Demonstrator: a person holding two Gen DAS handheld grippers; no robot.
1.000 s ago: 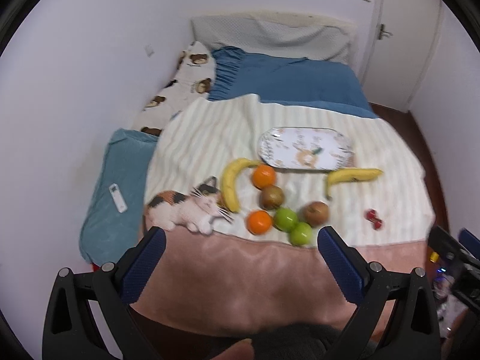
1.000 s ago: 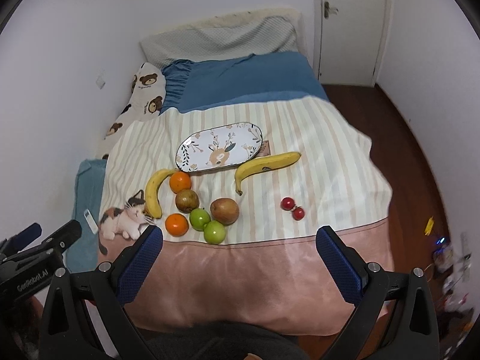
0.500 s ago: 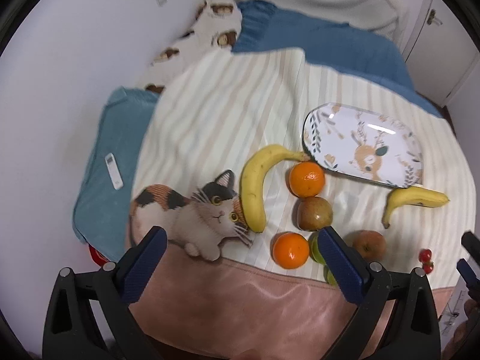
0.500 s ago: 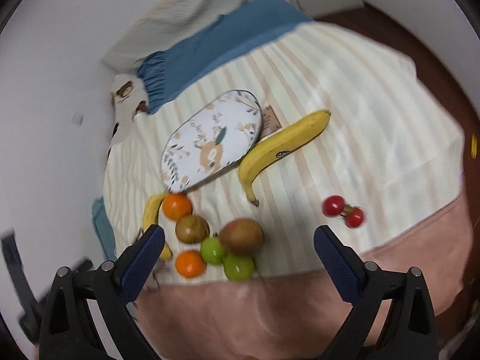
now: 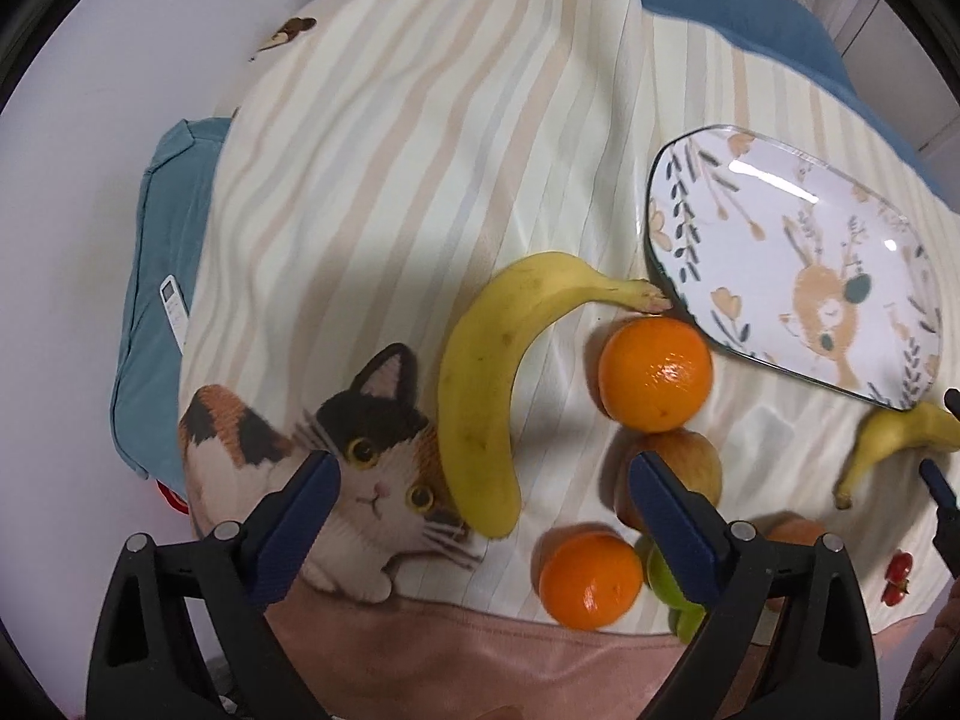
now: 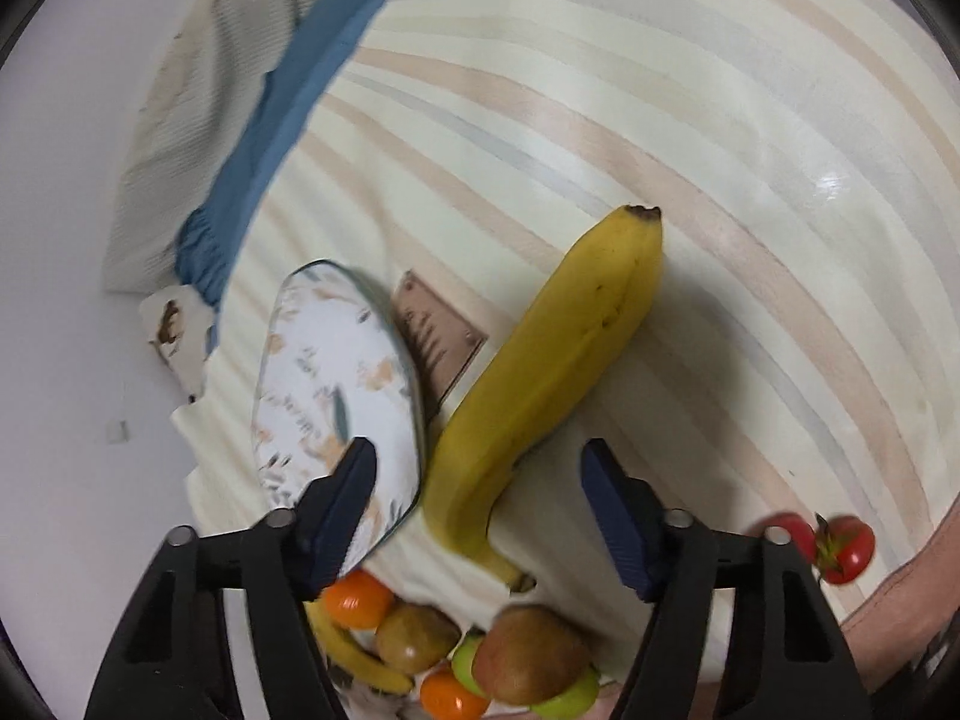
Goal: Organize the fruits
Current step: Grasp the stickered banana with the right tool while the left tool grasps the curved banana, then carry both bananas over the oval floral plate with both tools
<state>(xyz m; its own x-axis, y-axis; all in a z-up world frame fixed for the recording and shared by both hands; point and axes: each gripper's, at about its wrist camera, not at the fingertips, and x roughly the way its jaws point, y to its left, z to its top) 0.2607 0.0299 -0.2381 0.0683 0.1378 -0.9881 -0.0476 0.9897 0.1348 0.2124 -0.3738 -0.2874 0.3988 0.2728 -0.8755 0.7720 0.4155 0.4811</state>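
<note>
My left gripper [image 5: 480, 480] is open and empty, its blue fingers on either side of the lower end of a yellow banana [image 5: 492, 360]. Two oranges [image 5: 655, 373] [image 5: 590, 579], a brown fruit [image 5: 690, 468] and green apples [image 5: 666, 576] lie to its right. An oval deer-patterned plate [image 5: 798, 264] is at the right. My right gripper [image 6: 480, 480] is open and empty, straddling the stem end of a second banana [image 6: 558, 348]. The plate [image 6: 336, 372] lies left of it. Two red cherry tomatoes [image 6: 840, 546] sit at the right.
The fruit lies on a striped bedspread [image 5: 420, 150] with a cat print [image 5: 336, 468] and a pink border. A blue pillow [image 5: 162, 300] with a white remote [image 5: 174, 306] is at the left. A brown label [image 6: 438, 336] lies beside the plate.
Both grippers have come down close over the bed. The left has closed in on the left banana, the right on the right banana. Both stay open.
</note>
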